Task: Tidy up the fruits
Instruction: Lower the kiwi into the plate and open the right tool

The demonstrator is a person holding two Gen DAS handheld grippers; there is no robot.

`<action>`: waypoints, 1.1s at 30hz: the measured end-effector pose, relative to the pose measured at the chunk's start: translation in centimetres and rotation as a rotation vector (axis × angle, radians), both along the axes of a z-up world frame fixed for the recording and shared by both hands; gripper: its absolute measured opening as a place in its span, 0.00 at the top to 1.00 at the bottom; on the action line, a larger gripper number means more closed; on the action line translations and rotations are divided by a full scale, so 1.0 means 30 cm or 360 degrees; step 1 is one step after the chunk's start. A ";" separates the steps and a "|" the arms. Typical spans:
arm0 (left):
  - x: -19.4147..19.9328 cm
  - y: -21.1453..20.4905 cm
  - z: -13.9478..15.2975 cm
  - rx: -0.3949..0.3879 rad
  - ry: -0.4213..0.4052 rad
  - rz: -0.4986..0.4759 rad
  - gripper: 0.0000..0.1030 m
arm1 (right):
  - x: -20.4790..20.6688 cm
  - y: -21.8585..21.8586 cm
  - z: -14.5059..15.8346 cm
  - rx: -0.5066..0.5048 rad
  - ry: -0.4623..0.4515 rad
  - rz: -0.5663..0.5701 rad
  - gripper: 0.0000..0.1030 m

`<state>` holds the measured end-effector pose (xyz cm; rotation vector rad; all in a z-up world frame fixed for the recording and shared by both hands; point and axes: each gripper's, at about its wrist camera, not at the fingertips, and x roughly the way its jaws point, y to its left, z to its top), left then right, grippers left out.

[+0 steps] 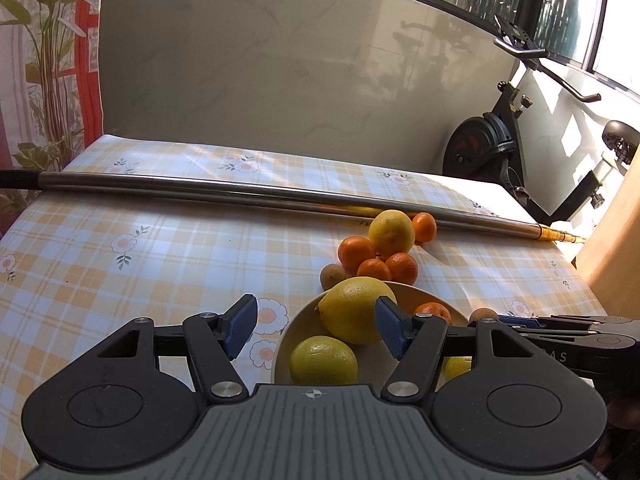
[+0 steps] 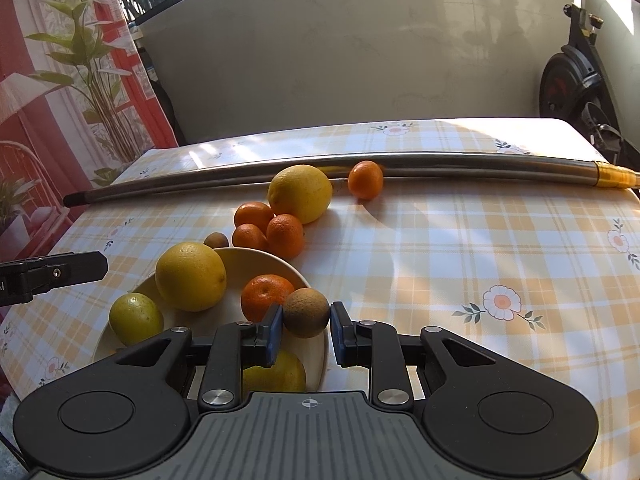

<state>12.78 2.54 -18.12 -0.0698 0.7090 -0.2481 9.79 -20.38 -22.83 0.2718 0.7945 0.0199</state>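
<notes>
A cream plate on the checked tablecloth holds a big yellow lemon, a greenish lemon, a mandarin and another yellow fruit. My right gripper is shut on a small brown fruit over the plate's right rim. My left gripper stands open near the plate's left side, with nothing between its pads. Beyond the plate lie a lemon, three mandarins, a lone mandarin and a brown fruit.
A long metal pole lies across the table behind the fruit. An exercise bike stands past the far right corner. A pale wall runs behind the table, a printed curtain hangs at the left, and a wooden surface borders the right edge.
</notes>
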 end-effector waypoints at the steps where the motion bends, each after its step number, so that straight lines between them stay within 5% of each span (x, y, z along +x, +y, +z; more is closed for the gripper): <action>1: -0.001 0.000 -0.001 0.0001 0.0000 0.0001 0.35 | 0.000 0.000 0.000 0.0000 0.0000 0.0000 0.77; 33: -0.010 0.016 -0.012 -0.0013 0.0030 0.0024 0.35 | -0.011 0.007 0.003 0.0022 -0.0004 0.0000 0.76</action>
